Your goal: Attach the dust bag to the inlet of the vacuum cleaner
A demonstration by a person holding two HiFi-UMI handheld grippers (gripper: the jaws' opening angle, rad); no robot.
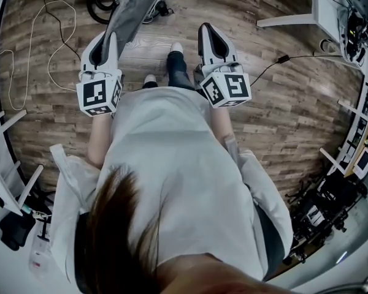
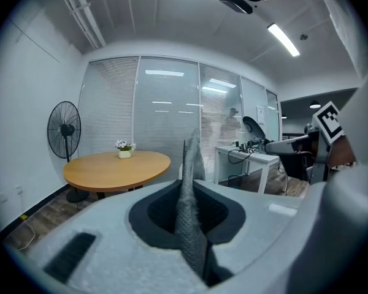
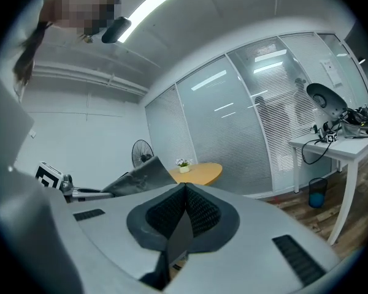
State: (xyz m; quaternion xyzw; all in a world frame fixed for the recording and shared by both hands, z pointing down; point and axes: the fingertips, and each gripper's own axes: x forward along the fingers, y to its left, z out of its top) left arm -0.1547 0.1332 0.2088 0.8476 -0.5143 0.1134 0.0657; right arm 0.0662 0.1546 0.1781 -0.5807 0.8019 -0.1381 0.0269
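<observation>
At the left tongs (image 2: 187, 190): clamped on a grey dust bag (image 2: 191, 222); the woven cloth stands upright between the dark pads and rises past their tips.
Left tongs from above: the left tongs (image 1: 109, 41) are held out in front of the person, level with the right pair, and the dust bag (image 1: 132, 12) runs away from them as a long grey strip above the floor, up to the top edge of the head view.
Right tongs (image 3: 184, 193): closed pad against pad, empty; in the head view they (image 1: 212, 35) sit well apart from the bag.
Bag from the right side: the dust bag (image 3: 138, 174) shows as a crumpled grey sheet out to the left.
Marker cubes: one on each pair, left cube (image 1: 99, 95) and right cube (image 1: 227, 87), both close to the person's white shirt (image 1: 172, 164).
Floor (image 1: 282, 109): wooden planks, with thin cables (image 1: 55, 38) trailing on the left.
Room ahead: a round wooden desk (image 2: 113, 169) carrying a small flower pot (image 2: 124, 150), a black standing fan (image 2: 64, 130) to its left, a white desk (image 2: 248, 159) to the right, and glass walls with blinds behind.
</observation>
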